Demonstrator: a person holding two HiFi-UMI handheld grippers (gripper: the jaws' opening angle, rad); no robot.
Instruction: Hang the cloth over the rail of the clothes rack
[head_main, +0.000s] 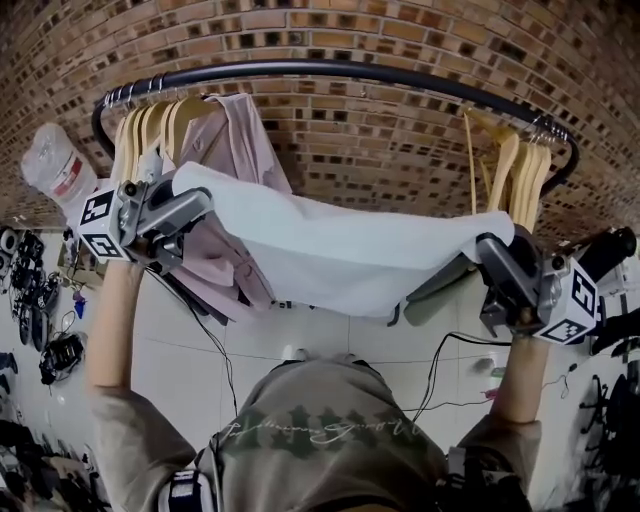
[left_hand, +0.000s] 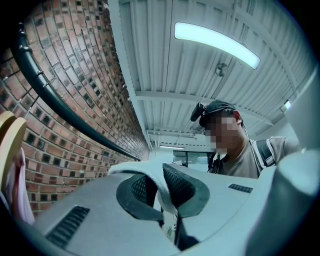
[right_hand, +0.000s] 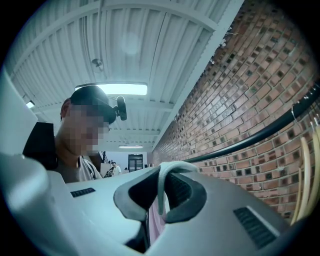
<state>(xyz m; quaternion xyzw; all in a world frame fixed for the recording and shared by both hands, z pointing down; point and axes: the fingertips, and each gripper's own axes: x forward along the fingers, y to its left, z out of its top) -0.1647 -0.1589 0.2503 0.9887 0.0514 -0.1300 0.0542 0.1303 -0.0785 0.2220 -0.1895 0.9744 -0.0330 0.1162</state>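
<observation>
Soft white cloth (head_main: 340, 255) held spread, not yet over the black curved metal rail (head_main: 330, 68).
Left gripper (head_main: 195, 208) and right gripper (head_main: 488, 246) clench its ends; the next move is likely to lift it over.

Head view down onto rail (head_main: 330, 68), both gripper views angled upward, sharing rail

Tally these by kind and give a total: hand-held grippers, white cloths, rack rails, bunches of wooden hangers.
hand-held grippers: 2 (left hand-held gripper, right hand-held gripper)
white cloth: 1
rail: 1
hanger bunches: 2 (left bunch, right bunch)
Total: 6
</observation>
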